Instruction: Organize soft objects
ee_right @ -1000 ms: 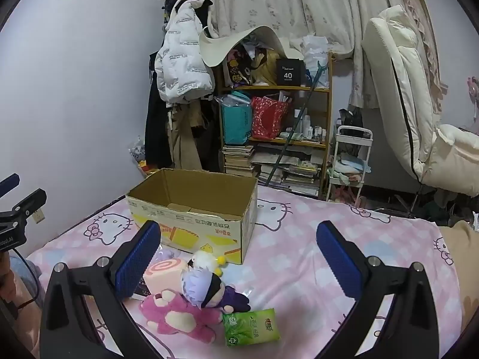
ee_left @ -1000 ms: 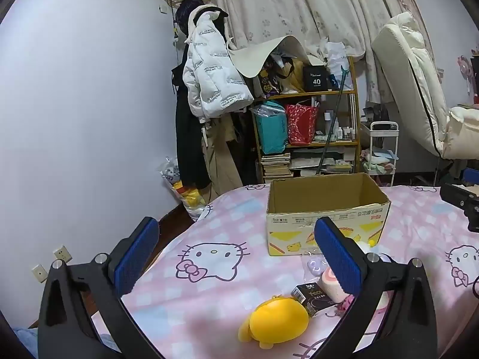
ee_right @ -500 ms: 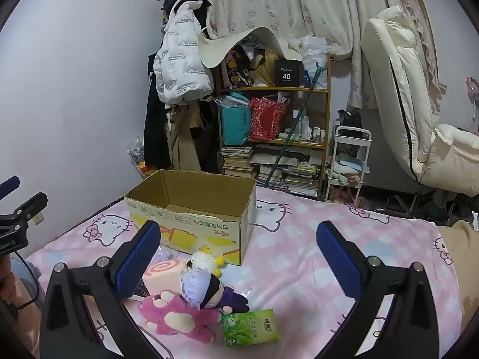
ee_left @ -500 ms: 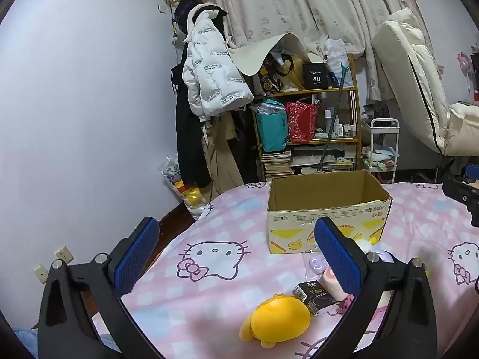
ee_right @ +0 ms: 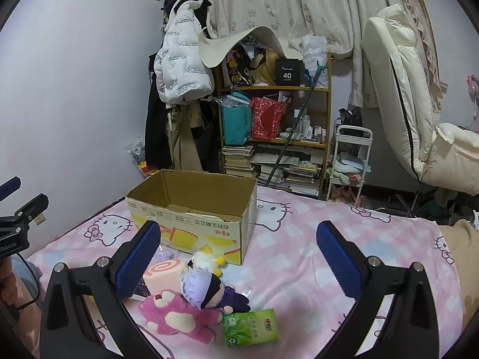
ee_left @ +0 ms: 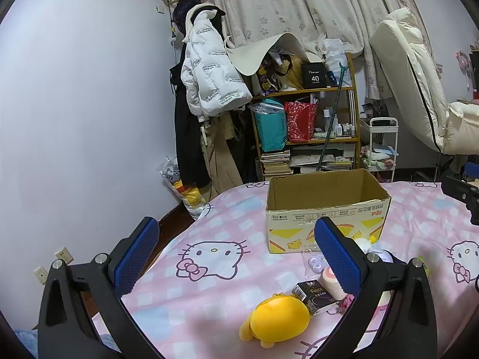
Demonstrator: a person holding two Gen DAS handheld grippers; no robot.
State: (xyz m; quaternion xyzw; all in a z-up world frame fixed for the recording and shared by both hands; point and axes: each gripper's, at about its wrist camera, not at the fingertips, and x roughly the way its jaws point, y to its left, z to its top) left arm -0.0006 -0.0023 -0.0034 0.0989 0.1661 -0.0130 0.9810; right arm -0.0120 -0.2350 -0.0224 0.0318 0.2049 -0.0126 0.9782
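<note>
Soft toys: a yellow plush (ee_left: 277, 318), a pink plush bear (ee_right: 179, 314), a purple-haired doll (ee_right: 206, 290), a small white chick toy (ee_right: 205, 261) and a pink swirl roll cushion (ee_right: 161, 273) lie in a loose cluster on the bed (ee_right: 299, 254), in front of the box.
Box: an open cardboard box (ee_right: 197, 209) stands upright on the pink cat-print bedcover, just behind the toys.
Packets: a green tissue pack (ee_right: 251, 326) lies touching the pink bear; a black pack (ee_left: 312, 294) lies just beside the yellow plush.
Left tongs (ee_left: 236, 258): spread wide, gripping nothing, above the bed near the yellow plush.
Right tongs (ee_right: 238, 258): spread wide, gripping nothing, above the toy cluster.
Background: a cluttered shelf (ee_right: 275, 125) and a white jacket (ee_right: 182, 59) stand by the wall.
</note>
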